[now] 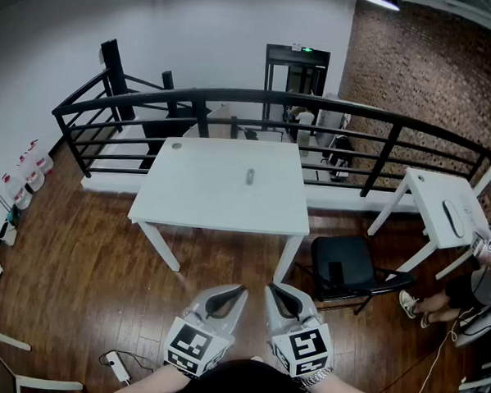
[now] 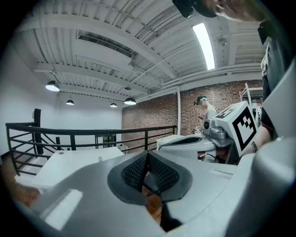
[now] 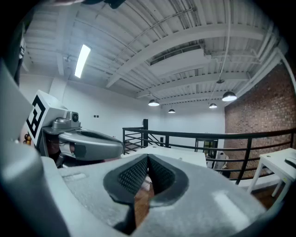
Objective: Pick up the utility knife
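Observation:
The utility knife (image 1: 250, 177), a small grey object, lies near the middle of the white table (image 1: 196, 205) in the head view. Both grippers are held low at the picture's bottom, well short of the table and side by side. My left gripper (image 1: 240, 291) is shut with nothing between its pads, and its ribbed pads meet in the left gripper view (image 2: 148, 153). My right gripper (image 1: 271, 288) is also shut and empty, its pads touching in the right gripper view (image 3: 147, 158). Each gripper shows in the other's view: right gripper (image 2: 189, 141), left gripper (image 3: 88, 141).
A black chair (image 1: 344, 267) stands at the table's near right corner. A second white table (image 1: 438, 198) with a dark object (image 1: 454, 217) is at the right, beside a seated person (image 1: 470, 294). A black railing (image 1: 259, 98) runs behind. A power strip (image 1: 118, 366) lies on the wooden floor.

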A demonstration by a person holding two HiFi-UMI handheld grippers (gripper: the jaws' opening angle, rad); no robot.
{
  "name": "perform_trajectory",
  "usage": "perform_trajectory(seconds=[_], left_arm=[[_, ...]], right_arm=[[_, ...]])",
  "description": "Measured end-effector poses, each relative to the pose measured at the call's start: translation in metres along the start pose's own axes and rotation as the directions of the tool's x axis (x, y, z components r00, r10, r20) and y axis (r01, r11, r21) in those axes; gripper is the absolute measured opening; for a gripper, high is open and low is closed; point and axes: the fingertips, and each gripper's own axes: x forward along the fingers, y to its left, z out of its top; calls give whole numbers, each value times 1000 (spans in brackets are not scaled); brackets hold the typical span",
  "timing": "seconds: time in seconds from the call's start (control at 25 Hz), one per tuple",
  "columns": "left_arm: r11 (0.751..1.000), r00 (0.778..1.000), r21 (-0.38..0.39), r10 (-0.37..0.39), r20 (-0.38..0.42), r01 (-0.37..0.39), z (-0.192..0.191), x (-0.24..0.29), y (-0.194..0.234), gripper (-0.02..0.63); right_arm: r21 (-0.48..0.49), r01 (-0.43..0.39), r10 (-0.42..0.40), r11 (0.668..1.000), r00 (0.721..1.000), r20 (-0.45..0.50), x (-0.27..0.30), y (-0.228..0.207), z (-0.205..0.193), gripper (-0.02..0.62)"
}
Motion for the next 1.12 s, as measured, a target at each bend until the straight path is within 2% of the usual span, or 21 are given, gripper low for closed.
perform_trajectory(seconds=[0.36,0.64,0.92,1.12], left_arm=[[999,999,20,42,-5,-42,-8,24,-6,17],[999,999,3,37,-8,-37,-9,46,5,17],[1000,1000,-21,23,-2,-23,-6,76,44,17],[999,1000,-35,7,1,-7,-3,102,93,17]], right_arm=[[-6,-23,23,1000,1000,10,0,-28,-13,-8],[2,-24,24,1000,1000,-4,17,-45,-16,-8],[-20,-12,12,1000,999,-31,60,-65,-10,-8],[-27,7,-8,1000,999,-53,111,-80,-3,-8]])
